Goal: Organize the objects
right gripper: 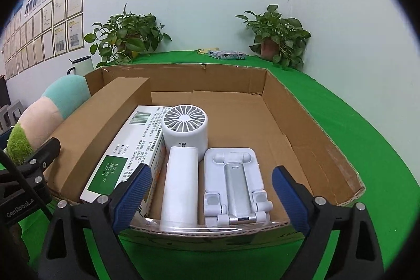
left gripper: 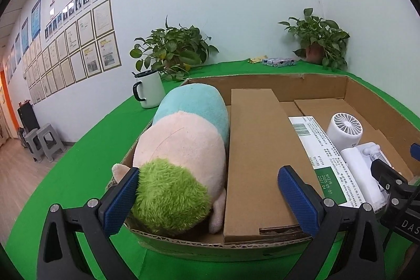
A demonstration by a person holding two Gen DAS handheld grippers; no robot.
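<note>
Left gripper (left gripper: 207, 201) and right gripper (right gripper: 211, 197) gape empty above the cardboard box (right gripper: 315, 127); the plush toy (left gripper: 181, 154) inside looks soft and light, best pinched mid-body.

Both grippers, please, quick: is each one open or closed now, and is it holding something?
Left gripper: open, holding nothing; the green-headed plush toy touches one pad.
Right gripper: open, holding nothing.

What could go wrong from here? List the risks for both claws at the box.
The plush toy bulges over the cardboard box rim; the open left claw could drag it out. The open right claw straddles the handheld fan and phone stand, and might knock either.
</note>
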